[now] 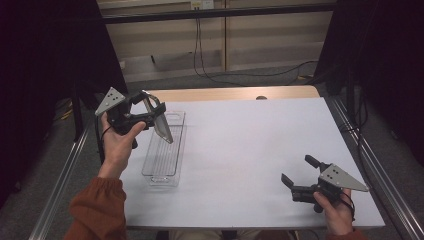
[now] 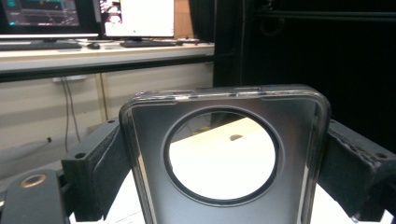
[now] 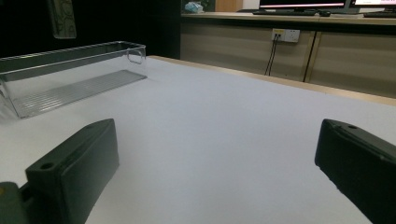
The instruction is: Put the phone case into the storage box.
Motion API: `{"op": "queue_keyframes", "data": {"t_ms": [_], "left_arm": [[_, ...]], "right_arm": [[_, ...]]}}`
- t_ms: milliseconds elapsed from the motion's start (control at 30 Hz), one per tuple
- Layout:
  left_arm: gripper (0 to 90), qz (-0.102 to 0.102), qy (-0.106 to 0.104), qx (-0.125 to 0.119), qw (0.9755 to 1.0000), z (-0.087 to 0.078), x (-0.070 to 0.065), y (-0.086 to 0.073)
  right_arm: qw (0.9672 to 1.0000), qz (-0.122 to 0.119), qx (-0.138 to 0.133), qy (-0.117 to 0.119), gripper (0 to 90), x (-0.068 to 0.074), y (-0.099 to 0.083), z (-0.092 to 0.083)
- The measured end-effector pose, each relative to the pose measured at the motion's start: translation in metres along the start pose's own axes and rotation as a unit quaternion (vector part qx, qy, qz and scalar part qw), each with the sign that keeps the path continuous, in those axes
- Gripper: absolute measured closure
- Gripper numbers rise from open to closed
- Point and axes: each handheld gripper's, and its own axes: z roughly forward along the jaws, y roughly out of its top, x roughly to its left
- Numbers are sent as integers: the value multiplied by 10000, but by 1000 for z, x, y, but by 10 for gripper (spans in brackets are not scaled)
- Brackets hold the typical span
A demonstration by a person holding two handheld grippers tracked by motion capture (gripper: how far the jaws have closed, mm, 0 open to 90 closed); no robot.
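Two tongs: the left tongs [image 1: 150, 112] pinch a clear phone case [image 1: 162, 122] (round camera cutout), tilted in the air above a clear plastic bin [image 1: 162, 170] on the worktop [image 1: 250, 150], seemingly mid-transfer, while the right tongs [image 1: 297, 172] rest spread and empty.

You work in a lab or recording room, not a home. Your table [image 1: 250, 145] has a plain white top and stands on a grey floor, with black curtains [image 1: 45, 60] hanging close on either side of it. Beyond the table's far edge a long desk [image 2: 93, 51] runs along the wall, carrying monitors [image 2: 135, 17] and keyboards [image 2: 37, 45]. Below that desk, cables [image 1: 200, 50] hang from a wall socket [image 3: 285, 35] and trail over the floor towards the table.
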Motion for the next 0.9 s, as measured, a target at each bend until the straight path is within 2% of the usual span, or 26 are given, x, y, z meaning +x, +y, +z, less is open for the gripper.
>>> {"op": "queue_keyframes", "data": {"t_ms": [200, 233, 333, 400, 500, 567, 633, 667, 700, 733, 900], "left_arm": [[113, -46, 120, 15, 9999, 11, 5, -3], [112, 44, 180, 49, 9998, 12, 6, -3], [113, 30, 265, 48, 9996, 17, 6, -5], [112, 175, 417, 76, 9989, 19, 6, -6], [112, 56, 383, 45, 9992, 24, 9, -9], [112, 152, 476, 144, 9986, 27, 12, -11], [112, 35, 505, 172, 9986, 32, 16, -15], [112, 40, 546, 216, 9983, 34, 18, -17], [112, 77, 603, 269, 9978, 36, 20, -19], [112, 106, 635, 325, 9974, 38, 22, -21], [112, -54, 705, 312, 9970, 49, 24, -27]], "right_arm": [[10000, 1, -16, 21, 0, -1, 0, 0], [10000, 13, -14, 21, 0, -1, 0, 0], [10000, 10, -15, 9, 0, 0, 0, 0], [10000, 20, -10, 2, 0, 0, 0, 0], [10000, 15, -18, 31, 0, -1, 0, 0], [10000, 3, -6, 33, 0, 0, 0, 1], [10000, 38, -15, 27, 0, 0, 0, 1], [10000, 47, -20, 26, 0, 0, 0, 1], [10000, -48, -13, 49, 0, -1, 0, 1], [10000, -17, 7, 59, 0, 0, 0, 1], [10000, -24, -15, 53, 0, 0, -1, 2]]}}
